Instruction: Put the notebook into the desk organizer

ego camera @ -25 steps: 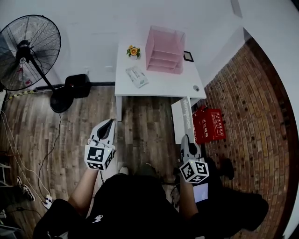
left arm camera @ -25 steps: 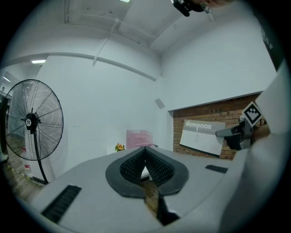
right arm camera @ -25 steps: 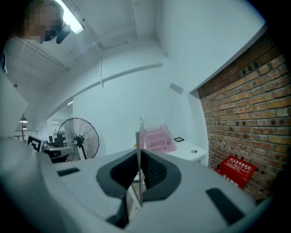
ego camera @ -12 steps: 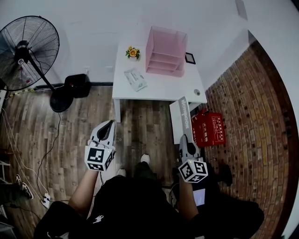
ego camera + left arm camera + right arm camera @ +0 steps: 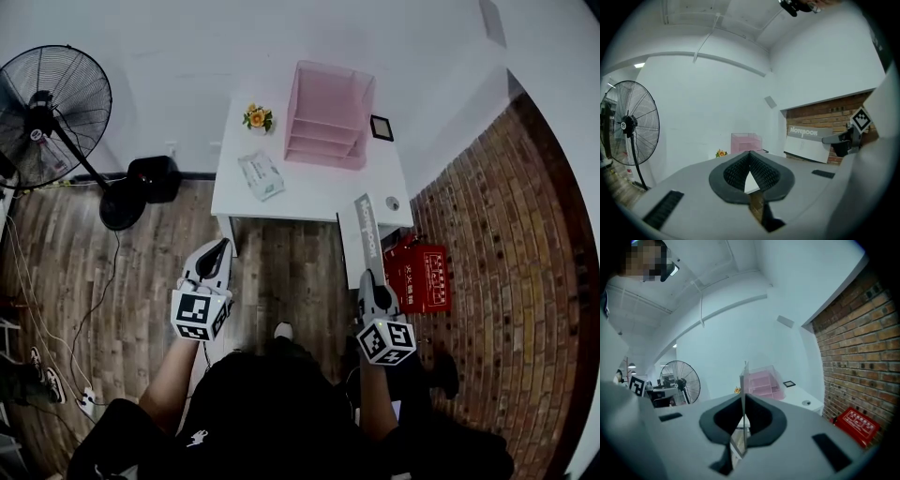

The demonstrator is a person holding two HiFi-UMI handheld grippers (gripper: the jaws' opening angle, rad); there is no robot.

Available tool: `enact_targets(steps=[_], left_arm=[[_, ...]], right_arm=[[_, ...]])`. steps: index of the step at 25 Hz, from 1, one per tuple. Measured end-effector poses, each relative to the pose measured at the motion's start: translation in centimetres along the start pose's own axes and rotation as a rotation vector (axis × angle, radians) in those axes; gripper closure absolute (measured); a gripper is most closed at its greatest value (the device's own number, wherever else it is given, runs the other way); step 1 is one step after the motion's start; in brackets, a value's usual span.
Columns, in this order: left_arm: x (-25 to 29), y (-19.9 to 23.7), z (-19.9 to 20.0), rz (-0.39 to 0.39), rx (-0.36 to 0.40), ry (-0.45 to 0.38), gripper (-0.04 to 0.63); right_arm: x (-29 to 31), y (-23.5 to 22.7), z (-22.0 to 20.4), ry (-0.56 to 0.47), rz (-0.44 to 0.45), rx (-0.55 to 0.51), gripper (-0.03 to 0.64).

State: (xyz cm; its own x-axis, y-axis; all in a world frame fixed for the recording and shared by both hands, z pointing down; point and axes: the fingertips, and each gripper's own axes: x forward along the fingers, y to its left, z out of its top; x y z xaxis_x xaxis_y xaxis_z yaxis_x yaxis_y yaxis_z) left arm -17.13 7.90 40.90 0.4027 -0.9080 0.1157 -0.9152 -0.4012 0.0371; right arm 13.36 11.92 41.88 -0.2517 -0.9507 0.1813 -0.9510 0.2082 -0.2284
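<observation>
Notebook (image 5: 366, 234) pinched edge-on in right gripper (image 5: 368, 279), long axis pointing forward toward white table (image 5: 309, 192). Pink desk organizer (image 5: 328, 117) ahead, slightly left, well apart, at table's back. Left gripper (image 5: 217, 251) pressed together, empty.

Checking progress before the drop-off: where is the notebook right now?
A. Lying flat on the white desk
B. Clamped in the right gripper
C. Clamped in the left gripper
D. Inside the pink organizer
B: the right gripper has its jaws closed on the notebook, held edge-on short of the pink organizer.
</observation>
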Motion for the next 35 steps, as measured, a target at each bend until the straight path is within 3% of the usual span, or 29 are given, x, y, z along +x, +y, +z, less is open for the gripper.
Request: enact_targets(steps=[19,35], left_arm=[[11.0,-6.1,1.1,0.070,0.050,0.028,0.591],[14.8,-5.8,0.1,0.082,0.052,0.074,0.591]], right_arm=[[8.1,-10.7,0.7,0.048,0.110,0.045,0.606],[11.4,-11.8,-1.1,0.107,0.152,0.090,0.606]])
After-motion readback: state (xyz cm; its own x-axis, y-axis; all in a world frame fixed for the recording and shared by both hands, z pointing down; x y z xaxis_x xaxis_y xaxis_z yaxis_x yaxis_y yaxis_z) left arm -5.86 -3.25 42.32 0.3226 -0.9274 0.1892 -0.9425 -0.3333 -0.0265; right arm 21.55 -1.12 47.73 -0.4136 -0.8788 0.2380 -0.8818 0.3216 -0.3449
